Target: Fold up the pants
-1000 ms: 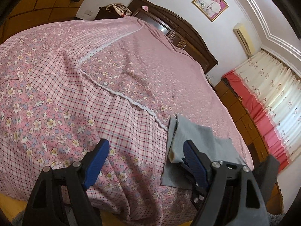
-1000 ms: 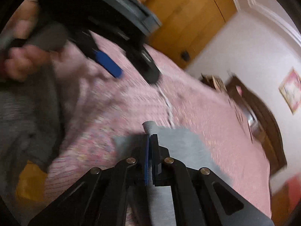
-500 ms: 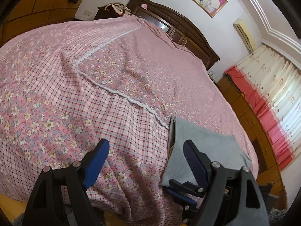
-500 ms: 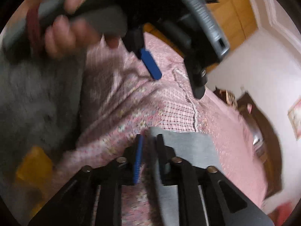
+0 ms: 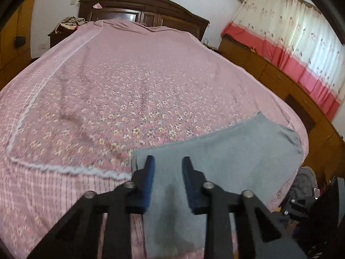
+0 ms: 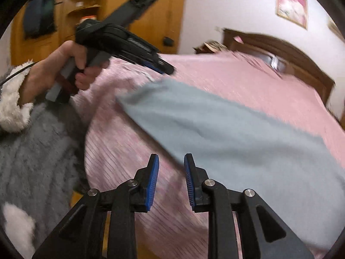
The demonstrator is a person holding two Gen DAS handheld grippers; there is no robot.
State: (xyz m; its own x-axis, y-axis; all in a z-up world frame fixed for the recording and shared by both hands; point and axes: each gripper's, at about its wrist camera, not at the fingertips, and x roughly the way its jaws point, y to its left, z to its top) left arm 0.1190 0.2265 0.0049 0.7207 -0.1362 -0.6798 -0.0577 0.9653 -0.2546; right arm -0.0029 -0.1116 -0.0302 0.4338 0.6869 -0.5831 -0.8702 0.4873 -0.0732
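Pants (image 5: pixel 226 157): grey, folded flat into a rectangle on the floral bedspread (image 5: pixel 133 82); little folding judged left.
Left gripper (image 5: pixel 167 161): closing, nothing clamped.
Right gripper (image 6: pixel 171 161): opening, nothing clamped.

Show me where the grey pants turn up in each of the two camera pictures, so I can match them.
Left wrist view: the grey pants lie lower right, at the near edge of the bed.
Right wrist view: the grey pants run across the middle and right, blurred.
Shared landmark: the dark wooden headboard at the far end.
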